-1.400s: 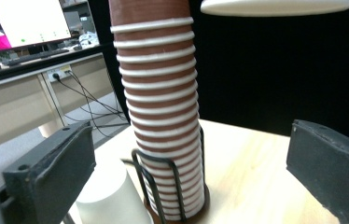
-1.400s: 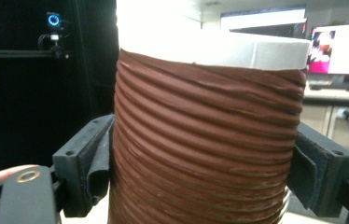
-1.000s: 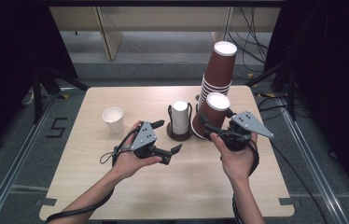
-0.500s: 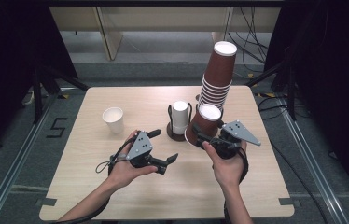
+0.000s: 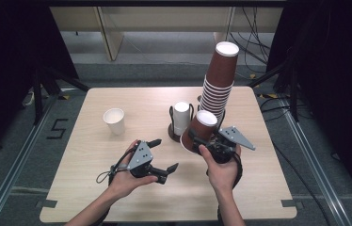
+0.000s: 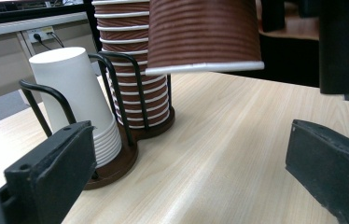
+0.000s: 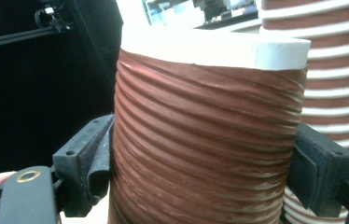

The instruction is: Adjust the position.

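My right fingers press on both sides of the ribbed brown cup, one pad on each flank partway up its wall, so the right gripper is grasping it. The cup is upside down, its white base uppermost in the right gripper view. From the high view I see it tilted, carried off the counter just in front of the wire holder. In the left gripper view its white rim hangs clear above the wood, ahead of and above my other fingers.

My left fingers stand wide apart and released, with nothing between them; the left gripper sits low over the counter, well short of the held cup and to its left.

Just behind the held cup rises the tall stack of brown cups, seated in one ring of the holder. The short stack of white cups fills the neighbouring ring, touching its black wires. A single white cup stands upright by itself farther left on the counter, well apart from both grippers.
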Demonstrator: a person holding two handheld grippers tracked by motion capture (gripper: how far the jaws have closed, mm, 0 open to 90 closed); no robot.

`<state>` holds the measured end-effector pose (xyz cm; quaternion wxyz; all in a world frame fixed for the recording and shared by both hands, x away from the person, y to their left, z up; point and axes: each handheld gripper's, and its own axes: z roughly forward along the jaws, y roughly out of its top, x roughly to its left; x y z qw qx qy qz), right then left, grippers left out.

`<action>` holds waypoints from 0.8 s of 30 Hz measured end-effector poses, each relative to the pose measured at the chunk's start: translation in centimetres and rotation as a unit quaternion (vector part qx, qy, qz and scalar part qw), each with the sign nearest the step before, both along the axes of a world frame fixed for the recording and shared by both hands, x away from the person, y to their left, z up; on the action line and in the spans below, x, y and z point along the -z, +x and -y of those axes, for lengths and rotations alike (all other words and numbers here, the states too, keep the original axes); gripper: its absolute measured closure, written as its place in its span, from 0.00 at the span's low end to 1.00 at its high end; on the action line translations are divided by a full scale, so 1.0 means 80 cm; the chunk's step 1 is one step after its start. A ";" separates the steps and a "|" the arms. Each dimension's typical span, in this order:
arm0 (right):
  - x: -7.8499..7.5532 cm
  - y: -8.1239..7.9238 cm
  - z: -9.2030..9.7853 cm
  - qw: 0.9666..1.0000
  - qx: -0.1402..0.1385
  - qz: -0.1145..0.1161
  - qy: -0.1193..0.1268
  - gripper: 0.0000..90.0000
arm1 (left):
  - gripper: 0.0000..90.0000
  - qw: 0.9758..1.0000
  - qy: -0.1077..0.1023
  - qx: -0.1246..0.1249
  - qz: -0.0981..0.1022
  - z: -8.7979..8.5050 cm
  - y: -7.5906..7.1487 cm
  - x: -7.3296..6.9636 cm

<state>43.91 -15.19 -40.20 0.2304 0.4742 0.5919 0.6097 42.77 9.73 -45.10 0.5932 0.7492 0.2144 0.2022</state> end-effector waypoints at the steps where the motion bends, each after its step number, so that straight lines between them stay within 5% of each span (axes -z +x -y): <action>1: 0.003 0.000 -0.002 1.000 -0.001 -0.005 0.007 0.21 | 0.01 1.000 0.000 0.001 0.001 0.001 -0.001 0.001; 10: 0.015 0.000 -0.009 0.997 -0.008 -0.032 0.066 0.21 | 0.01 1.000 0.004 -0.001 0.005 0.010 -0.004 0.014; 13: 0.020 0.001 -0.009 0.997 -0.005 -0.045 0.069 0.21 | 0.01 1.000 -0.002 -0.003 0.005 0.013 -0.001 0.017; 24: 0.037 0.007 -0.004 0.988 -0.005 -0.086 0.126 0.21 | 0.00 1.000 -0.008 -0.005 -0.004 0.026 0.007 0.024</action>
